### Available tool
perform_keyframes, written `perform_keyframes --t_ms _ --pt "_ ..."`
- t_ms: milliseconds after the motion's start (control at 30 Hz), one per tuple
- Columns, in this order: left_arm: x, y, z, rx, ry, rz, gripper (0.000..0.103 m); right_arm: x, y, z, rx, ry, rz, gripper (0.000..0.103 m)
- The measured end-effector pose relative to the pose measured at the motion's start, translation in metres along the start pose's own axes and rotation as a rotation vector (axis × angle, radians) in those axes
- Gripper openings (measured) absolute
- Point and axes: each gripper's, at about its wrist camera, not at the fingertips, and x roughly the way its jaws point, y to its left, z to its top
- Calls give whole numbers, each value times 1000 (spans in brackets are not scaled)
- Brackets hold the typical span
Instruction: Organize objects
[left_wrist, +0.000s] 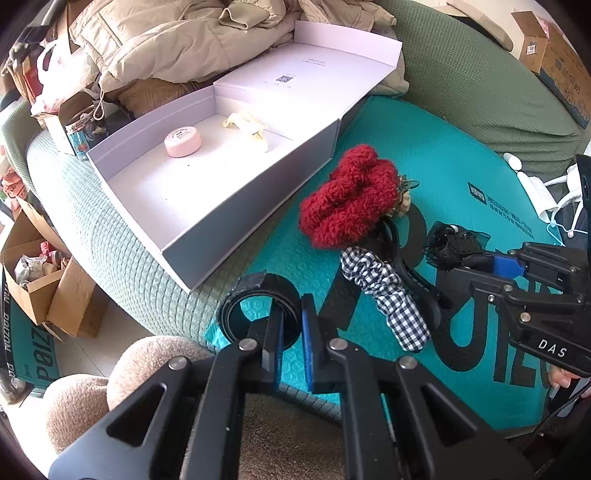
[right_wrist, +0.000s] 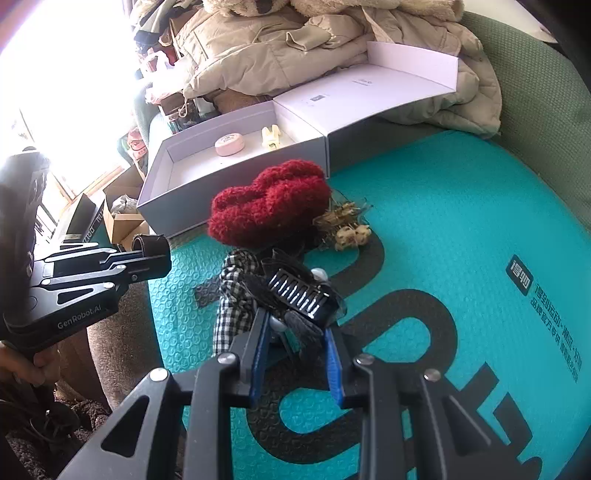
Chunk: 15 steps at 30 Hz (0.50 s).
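Note:
My left gripper (left_wrist: 291, 325) is shut on a black band loop (left_wrist: 258, 295) and holds it above the teal mat's near-left corner; it also shows in the right wrist view (right_wrist: 151, 251). My right gripper (right_wrist: 295, 332) is shut on a black mesh hair clip with a metal comb (right_wrist: 299, 295), seen too in the left wrist view (left_wrist: 454, 243). On the teal mat (left_wrist: 424, 155) lie a fuzzy red scrunchie (left_wrist: 347, 195), a checked scrunchie (left_wrist: 384, 295), a black clip (left_wrist: 410, 269) and a beige floral clip (right_wrist: 351, 232). The open white box (left_wrist: 229, 206) holds a pink round case (left_wrist: 183, 141) and a cream clip (left_wrist: 247, 125).
The box lid (left_wrist: 317, 74) lies open behind the box. Beige jackets (left_wrist: 177, 37) are piled at the back on the green quilted cover (left_wrist: 480, 85). Cardboard boxes (left_wrist: 40, 273) stand on the floor to the left. A fuzzy tan cushion (left_wrist: 110, 380) is near my left gripper.

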Motion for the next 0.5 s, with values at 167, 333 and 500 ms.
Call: perform_keyframes --t_ms 167,333,500 --pt "-16 5 2 -3 -20 16 8 -2 15 9 -41 -16 29 27" --pt "-31 13 3 -15 -21 38 8 -2 33 17 -84 -31 68 27" --pt "-50 24 0 -35 -32 67 8 -3 52 26 -130 -42 103 27"
